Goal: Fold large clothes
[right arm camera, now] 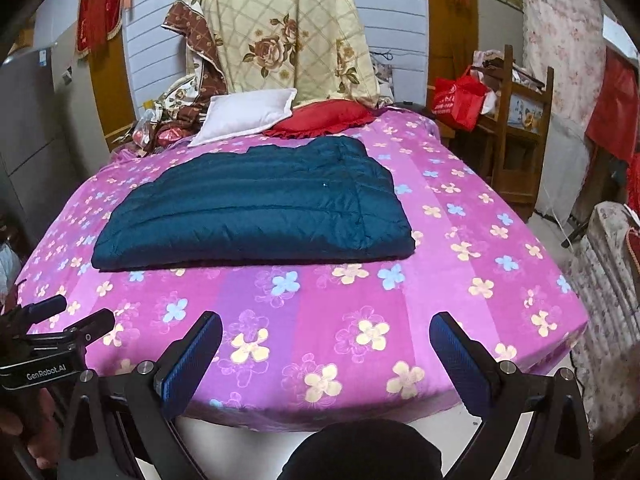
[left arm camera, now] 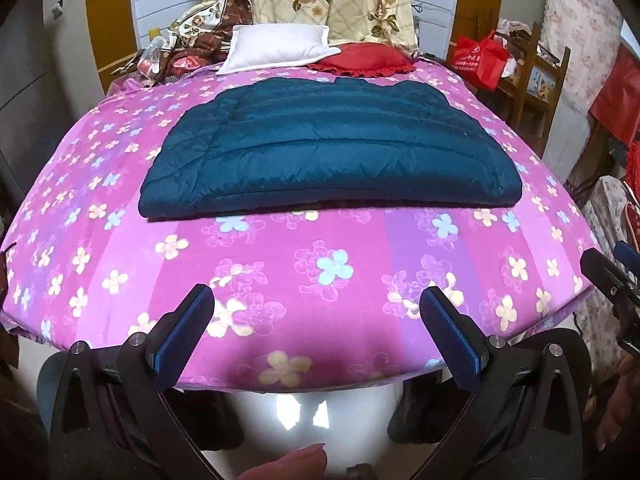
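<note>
The jacket lies folded into a flat rectangle mid-bed, well short of the pillows; both the left gripper and right gripper hang released and empty above the bed's near edge; folding looks nearly finished; next, probably reach forward for one more fold, or stop.

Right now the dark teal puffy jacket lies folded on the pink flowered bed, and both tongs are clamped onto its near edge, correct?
Not quite. The jacket does lie folded on the pink flowered bed, but neither pair of tongs touches it. The left tongs in the left wrist view and the right tongs in the right wrist view both hang open over the near bed edge.
</note>
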The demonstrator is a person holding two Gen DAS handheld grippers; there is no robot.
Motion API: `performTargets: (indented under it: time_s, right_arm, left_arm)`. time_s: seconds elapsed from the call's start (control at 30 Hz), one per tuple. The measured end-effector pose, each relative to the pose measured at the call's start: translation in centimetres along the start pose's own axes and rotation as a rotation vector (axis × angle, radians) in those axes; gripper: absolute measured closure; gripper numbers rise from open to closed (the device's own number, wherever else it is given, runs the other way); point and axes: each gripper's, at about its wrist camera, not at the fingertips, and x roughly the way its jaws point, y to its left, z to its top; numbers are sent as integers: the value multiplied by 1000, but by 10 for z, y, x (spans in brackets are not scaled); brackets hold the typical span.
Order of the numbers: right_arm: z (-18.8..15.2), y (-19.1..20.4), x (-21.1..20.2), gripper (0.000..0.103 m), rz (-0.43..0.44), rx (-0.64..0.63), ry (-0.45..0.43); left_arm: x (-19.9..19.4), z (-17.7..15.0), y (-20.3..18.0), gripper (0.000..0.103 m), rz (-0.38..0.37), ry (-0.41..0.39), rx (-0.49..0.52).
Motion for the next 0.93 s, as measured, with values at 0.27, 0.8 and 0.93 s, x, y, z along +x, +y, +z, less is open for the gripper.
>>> performTargets:
  time_s: [0.27,0.8,0.93]
  right_arm:
    - [2,1,0,0,25,7,-6]
    - [0,-1,-3,0,35,9,-7]
    - [0,0,-2,0,34,9,-10]
  left_arm:
    - [2,0,-2,0,2,8,1]
    - [2,-2,-5,0,-2,5,17]
    - [1,-3,-7,0,3,-5,26]
